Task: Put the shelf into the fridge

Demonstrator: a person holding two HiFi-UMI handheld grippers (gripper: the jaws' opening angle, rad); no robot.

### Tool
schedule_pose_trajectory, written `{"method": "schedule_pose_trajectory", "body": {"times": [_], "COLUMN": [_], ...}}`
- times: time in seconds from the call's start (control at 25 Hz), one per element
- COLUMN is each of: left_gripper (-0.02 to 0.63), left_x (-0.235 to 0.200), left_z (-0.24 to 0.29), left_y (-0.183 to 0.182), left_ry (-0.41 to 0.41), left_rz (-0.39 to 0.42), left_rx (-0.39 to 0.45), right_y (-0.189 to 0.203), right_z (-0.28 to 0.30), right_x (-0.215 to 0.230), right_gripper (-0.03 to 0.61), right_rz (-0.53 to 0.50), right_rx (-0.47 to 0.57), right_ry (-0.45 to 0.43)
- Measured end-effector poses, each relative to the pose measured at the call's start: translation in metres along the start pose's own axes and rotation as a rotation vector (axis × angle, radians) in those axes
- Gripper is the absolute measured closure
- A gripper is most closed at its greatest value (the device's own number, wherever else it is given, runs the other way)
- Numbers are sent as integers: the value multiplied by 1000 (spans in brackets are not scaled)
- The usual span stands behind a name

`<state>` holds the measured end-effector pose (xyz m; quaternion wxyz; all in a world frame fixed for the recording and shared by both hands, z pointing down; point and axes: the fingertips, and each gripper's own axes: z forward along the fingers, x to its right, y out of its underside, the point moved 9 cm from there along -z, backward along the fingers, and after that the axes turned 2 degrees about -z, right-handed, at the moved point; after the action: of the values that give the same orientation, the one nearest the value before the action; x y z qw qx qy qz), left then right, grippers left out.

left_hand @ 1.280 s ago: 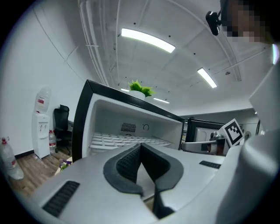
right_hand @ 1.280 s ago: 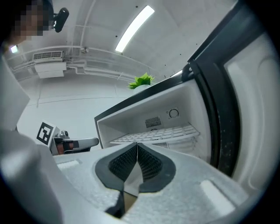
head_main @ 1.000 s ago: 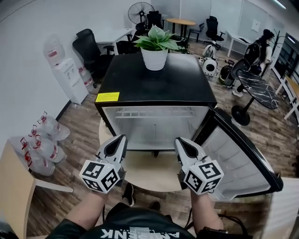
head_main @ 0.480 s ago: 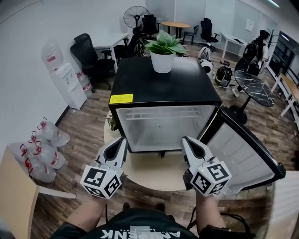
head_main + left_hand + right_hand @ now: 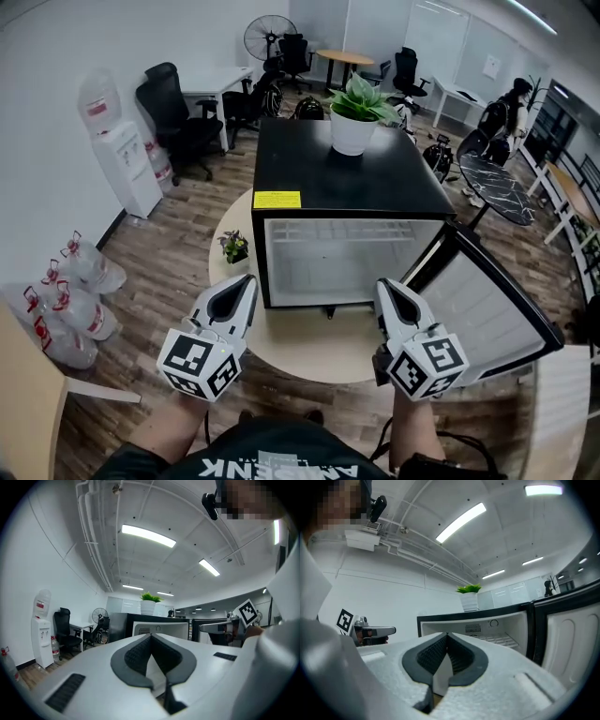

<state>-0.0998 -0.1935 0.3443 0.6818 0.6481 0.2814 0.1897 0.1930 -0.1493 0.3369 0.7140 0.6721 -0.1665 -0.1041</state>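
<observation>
**Mia:** Where is the shelf?

**Tom:** The white wire shelf (image 5: 352, 231) is inside the fridge (image 5: 319, 173), up near the top. From the left gripper (image 5: 247, 280) it is ahead and a bit to the right. From the right gripper (image 5: 383, 285) it is ahead and a bit to the left.

**Mia:** Which way does it lie?

**Tom:** Its long side runs from left to right, across the front of both grippers. It looks flat.

**Mia:** Which gripper is closer to it?

**Tom:** They are about the same. Both hang low in front of the fridge, over the round worktop (image 5: 309, 349), and neither one touches the fridge. The open door (image 5: 487, 300) stands just to the right of the right gripper.

**Mia:** Are they holding anything?

**Tom:** No. Both grippers are closed tight, pad against pad, with nothing in between.

**Mia:** So what comes next?

**Tom:** I think the shelf is already in. I can't tell if it sits all the way back. If it needs a push, the push should go straight ahead, with both sides moving evenly so the shelf stays flat.
</observation>
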Motion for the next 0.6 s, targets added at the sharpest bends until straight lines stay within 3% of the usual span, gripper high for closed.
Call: {"method": "schedule_pose_trajectory", "body": {"times": [0.6], "left_gripper": [612], "left_x": [4], "left_z": [-5], "left_y": [-4], "left_ry": [68], "left_rz": [-46], "left_rx": [-2], "right_y": [-3], "right_z": [-10], "right_x": [-10], "right_gripper": [572], "right_rz": [-25], "right_rx": [-8], "right_ry": [55]}}
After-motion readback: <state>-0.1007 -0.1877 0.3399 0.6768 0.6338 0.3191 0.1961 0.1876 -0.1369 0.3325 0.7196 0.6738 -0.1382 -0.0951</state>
